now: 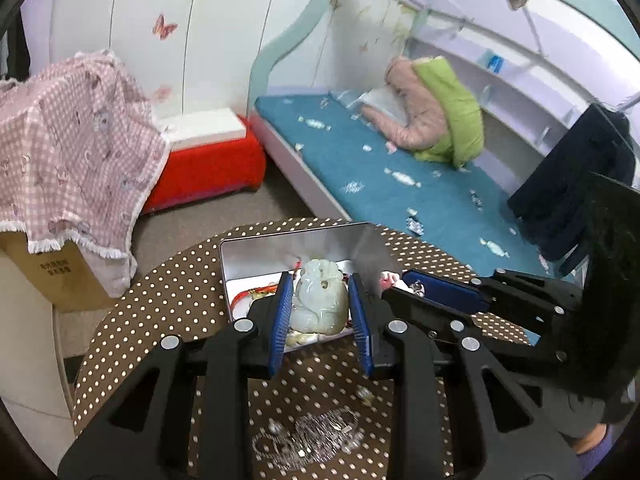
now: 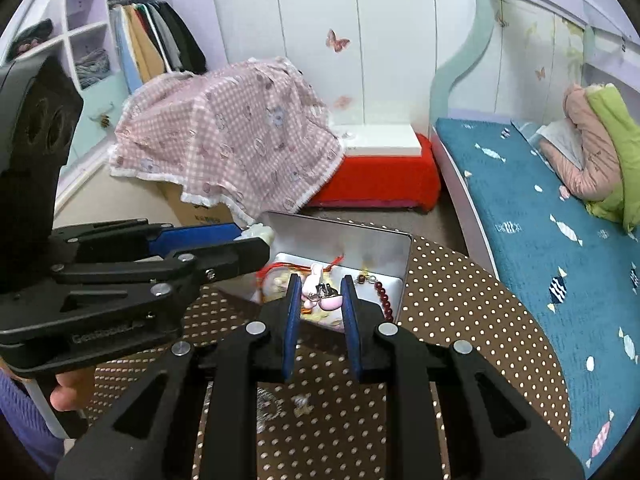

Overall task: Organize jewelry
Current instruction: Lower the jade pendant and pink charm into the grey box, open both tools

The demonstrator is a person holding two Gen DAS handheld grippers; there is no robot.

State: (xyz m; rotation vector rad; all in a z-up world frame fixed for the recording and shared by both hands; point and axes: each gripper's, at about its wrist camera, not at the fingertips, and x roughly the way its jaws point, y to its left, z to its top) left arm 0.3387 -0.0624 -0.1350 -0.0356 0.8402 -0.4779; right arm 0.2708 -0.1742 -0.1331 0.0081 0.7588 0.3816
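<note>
Both grippers are over the open metal tin (image 1: 280, 248), each with a piece of jewelry between its pads, so the step in hand looks like carrying 2 pieces at once, either into the tin or out of it; which way cannot be told from this moment. The left gripper (image 1: 322, 308) is clamped on a pale green jade pendant (image 1: 318, 300), its blue pads pressing the pendant's 2 sides, with the carved top standing above the fingertips and the lower end hanging between them. The right gripper (image 2: 322, 304) has its pads closed in on a small pink charm (image 2: 320, 294) with a metal clasp; the charm sits right between the fingertips and appears pinched, though the exact contact is hard to make out. Both held pieces hang just above the near part of the tin, which stands on the brown dotted tablecloth (image 1: 160, 300) with its lid raised at the back. Inside the tin lie a red cord (image 2: 276, 270), a string of dark red beads (image 2: 382, 296) along the right side, and some pale yellowish pieces. On the cloth in front of the tin, below the grippers, lies a sparkly silver piece (image 1: 312, 436), not yet picked up. If the 2 pieces are going in, the next move calls for lowering each to a free spot and opening the pads gently, keeping the 2 grippers from bumping, since they sit close side by side.
</note>
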